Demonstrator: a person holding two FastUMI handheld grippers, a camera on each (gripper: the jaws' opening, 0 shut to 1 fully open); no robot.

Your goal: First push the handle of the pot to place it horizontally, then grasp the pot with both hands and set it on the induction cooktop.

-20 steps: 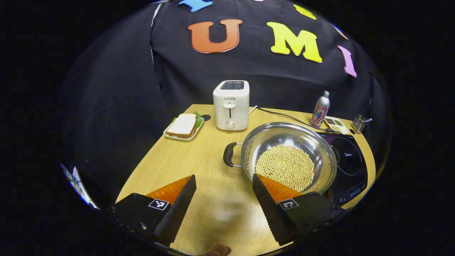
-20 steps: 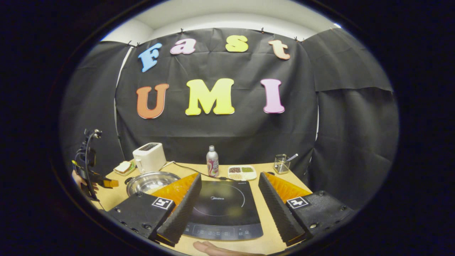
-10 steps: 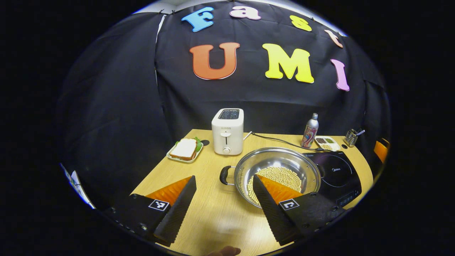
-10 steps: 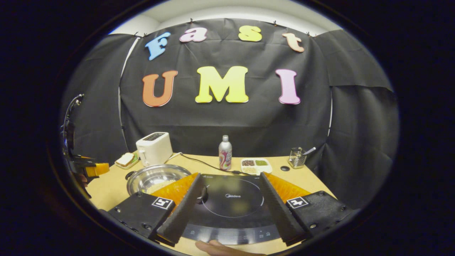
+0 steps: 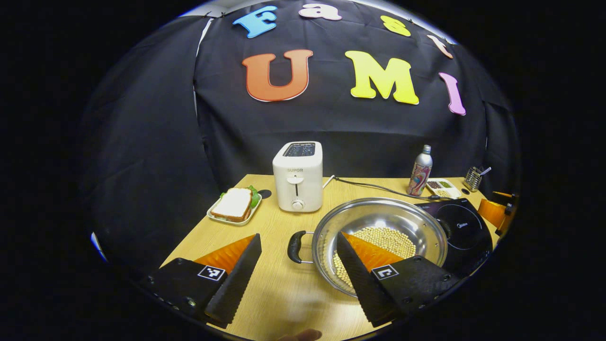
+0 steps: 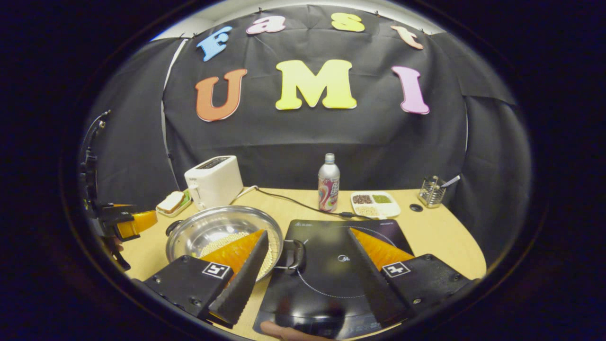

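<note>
Both views face the wall, sharing the pot [image 5: 378, 237].

The toaster [image 5: 298, 176] front reads "SUPOR".

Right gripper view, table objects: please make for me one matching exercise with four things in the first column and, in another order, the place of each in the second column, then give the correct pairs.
Things:
1. toaster
2. bottle
3. pot
4. utensil holder

Places:
A. directly left of the induction cooktop, beans inside
B. far right of the table, by the wall
C. back left, beside the sandwich plate
D. behind the cooktop, next to the divided snack tray

Pairs: 1-C, 2-D, 3-A, 4-B
</note>
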